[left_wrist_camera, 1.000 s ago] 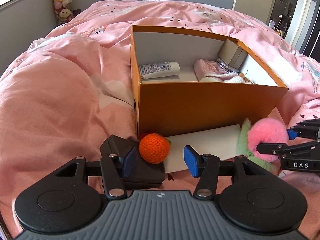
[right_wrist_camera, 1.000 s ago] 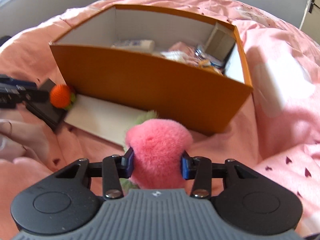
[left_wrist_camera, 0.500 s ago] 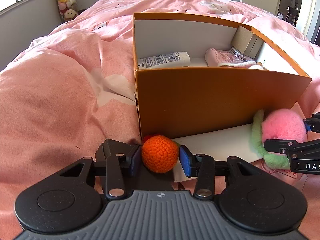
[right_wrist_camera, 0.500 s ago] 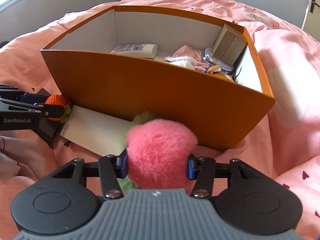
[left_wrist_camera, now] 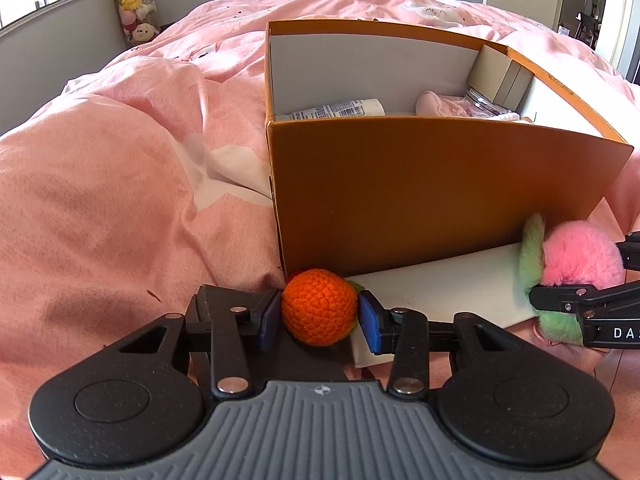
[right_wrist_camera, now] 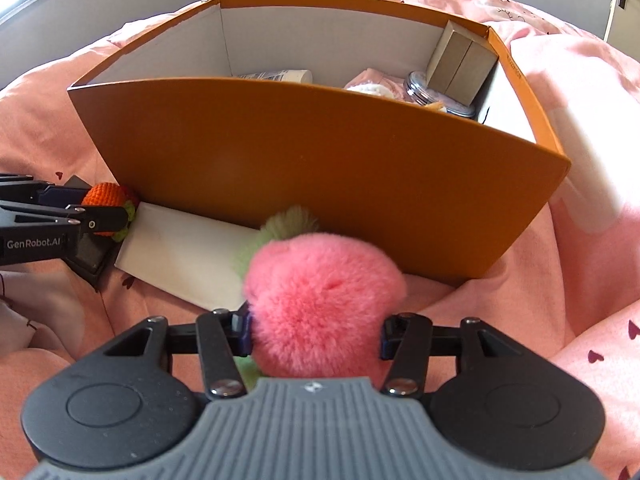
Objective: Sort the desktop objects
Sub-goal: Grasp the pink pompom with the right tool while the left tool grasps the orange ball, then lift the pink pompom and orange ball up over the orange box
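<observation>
We are looking along the left gripper [left_wrist_camera: 319,320], and its blue pads [left_wrist_camera: 269,319] are pressing on either side of the crocheted orange ball [left_wrist_camera: 319,306], so the claw is clenched on it. The ball is sitting low on the pink bedspread [left_wrist_camera: 120,184], just beside the near left corner of the orange cardboard box [left_wrist_camera: 420,188], and partly over a flat black object [left_wrist_camera: 224,300] (we cannot tell what it is). A bit of green trim is showing at the ball's right edge.

We are seeing the right gripper [right_wrist_camera: 315,334] grasping the fluffy pink pompom [right_wrist_camera: 324,300]; the fur is bulging out past both fingers, and the pads are mostly buried in it. The pompom's green fringe [right_wrist_camera: 280,228] is lying toward the box's front wall. It is resting near the right end of a white flat card [right_wrist_camera: 180,248] that is lying along the foot of that wall, between the two held things.

Inside the box we are making out a white tube [right_wrist_camera: 286,76] lying against the back, a pink and white soft item [right_wrist_camera: 372,82] toward the middle, a shiny round tin [right_wrist_camera: 434,96], and a beige carton [right_wrist_camera: 460,60] leaning in the far right corner.

From the right wrist view, the left gripper is entering from the left edge with the orange ball between its fingers. Stuffed toys [left_wrist_camera: 132,4] are hanging by the wall at the far left of the room.
</observation>
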Action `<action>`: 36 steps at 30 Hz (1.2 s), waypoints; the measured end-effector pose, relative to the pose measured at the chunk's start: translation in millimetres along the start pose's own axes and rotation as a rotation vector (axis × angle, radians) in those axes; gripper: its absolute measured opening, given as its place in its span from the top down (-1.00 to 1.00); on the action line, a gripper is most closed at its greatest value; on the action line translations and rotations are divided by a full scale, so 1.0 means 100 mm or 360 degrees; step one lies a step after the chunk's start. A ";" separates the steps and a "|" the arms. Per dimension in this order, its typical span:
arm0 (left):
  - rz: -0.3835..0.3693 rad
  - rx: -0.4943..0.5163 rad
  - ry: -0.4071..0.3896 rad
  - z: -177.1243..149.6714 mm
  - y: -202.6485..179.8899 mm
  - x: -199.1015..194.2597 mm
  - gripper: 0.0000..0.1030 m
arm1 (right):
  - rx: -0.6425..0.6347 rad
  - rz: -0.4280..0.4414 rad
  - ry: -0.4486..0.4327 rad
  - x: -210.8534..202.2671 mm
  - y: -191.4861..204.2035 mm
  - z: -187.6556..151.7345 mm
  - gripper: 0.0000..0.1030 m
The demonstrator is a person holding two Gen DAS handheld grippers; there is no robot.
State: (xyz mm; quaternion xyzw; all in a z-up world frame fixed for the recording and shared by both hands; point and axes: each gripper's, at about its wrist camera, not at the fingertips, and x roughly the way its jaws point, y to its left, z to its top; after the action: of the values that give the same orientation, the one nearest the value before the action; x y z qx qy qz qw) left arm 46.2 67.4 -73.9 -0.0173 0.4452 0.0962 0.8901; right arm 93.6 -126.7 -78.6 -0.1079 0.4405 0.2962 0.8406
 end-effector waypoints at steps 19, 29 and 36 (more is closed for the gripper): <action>-0.0173 -0.0149 -0.0139 0.02 0.14 -0.38 0.10 | -0.0041 0.0035 -0.0203 -0.44 0.07 0.00 0.06; -0.0303 -0.0064 -0.0309 0.17 -0.05 -0.86 0.10 | -0.0122 0.0081 -0.0376 -0.92 0.18 0.12 0.06; -0.0402 -0.0019 -0.0452 0.41 -0.15 -1.16 0.10 | -0.0141 0.0177 -0.0525 -1.25 0.21 0.37 0.06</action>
State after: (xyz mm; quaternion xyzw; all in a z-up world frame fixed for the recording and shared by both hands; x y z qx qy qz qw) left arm 14.0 39.3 42.1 -0.0645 0.3087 -0.0122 0.9489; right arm 51.7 -143.4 45.7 -0.0701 0.2886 0.3751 0.8781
